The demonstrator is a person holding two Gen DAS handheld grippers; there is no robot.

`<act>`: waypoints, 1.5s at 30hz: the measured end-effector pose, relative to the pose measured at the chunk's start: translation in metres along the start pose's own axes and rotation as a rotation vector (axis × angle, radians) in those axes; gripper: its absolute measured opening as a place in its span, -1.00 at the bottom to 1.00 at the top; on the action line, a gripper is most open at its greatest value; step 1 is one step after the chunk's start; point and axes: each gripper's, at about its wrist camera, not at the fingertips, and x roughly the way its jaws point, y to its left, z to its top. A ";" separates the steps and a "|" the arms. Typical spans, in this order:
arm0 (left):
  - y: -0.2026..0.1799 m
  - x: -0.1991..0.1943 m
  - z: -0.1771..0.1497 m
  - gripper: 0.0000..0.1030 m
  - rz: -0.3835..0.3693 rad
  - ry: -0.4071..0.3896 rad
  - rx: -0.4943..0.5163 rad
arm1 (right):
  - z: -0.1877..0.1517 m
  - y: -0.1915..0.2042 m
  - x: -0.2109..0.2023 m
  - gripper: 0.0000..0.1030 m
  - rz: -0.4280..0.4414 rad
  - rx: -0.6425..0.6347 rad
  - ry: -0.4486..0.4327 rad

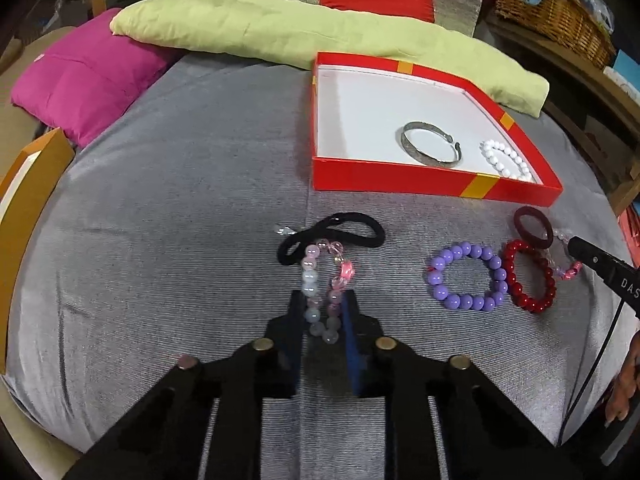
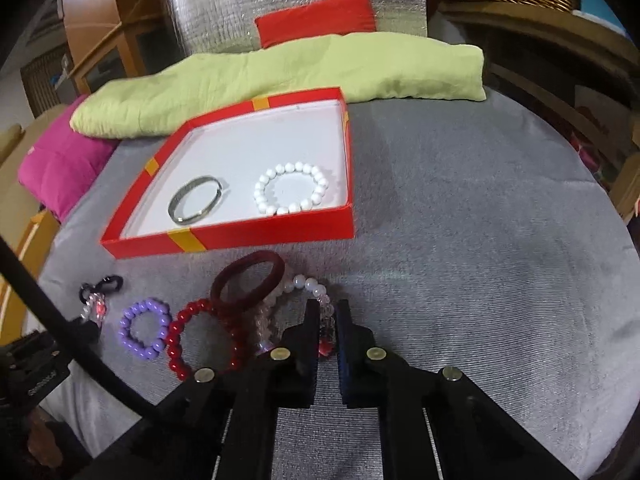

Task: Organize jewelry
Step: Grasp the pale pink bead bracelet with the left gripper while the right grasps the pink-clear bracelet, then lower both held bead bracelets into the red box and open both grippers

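Left wrist view: left gripper [image 1: 323, 312] pinches the pale bracelet [image 1: 320, 288]; right gripper [image 2: 328, 320] pinches the clear bracelet [image 2: 316, 300]. Lift each straight up, clear the red box [image 1: 400, 186] rim, then release.

Grey bed [image 1: 180, 200]: box [image 1: 400, 190], bracelets [image 1: 466, 276]

red box [image 1: 400, 190] w/ yellow stripes; purple bracelet [image 1: 468, 276]; grey ribbed cloth [image 1: 180, 220].
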 end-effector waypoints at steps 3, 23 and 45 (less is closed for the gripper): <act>0.006 -0.004 0.000 -0.83 -0.024 -0.005 -0.019 | 0.000 -0.004 -0.006 -0.84 0.041 0.023 -0.006; -0.004 -0.070 0.015 -0.85 -0.088 -0.138 0.069 | 0.005 -0.025 -0.041 -0.84 0.295 0.165 -0.070; -0.037 0.016 0.148 -0.85 -0.135 -0.048 0.205 | 0.132 0.021 0.032 -0.84 0.402 0.159 -0.075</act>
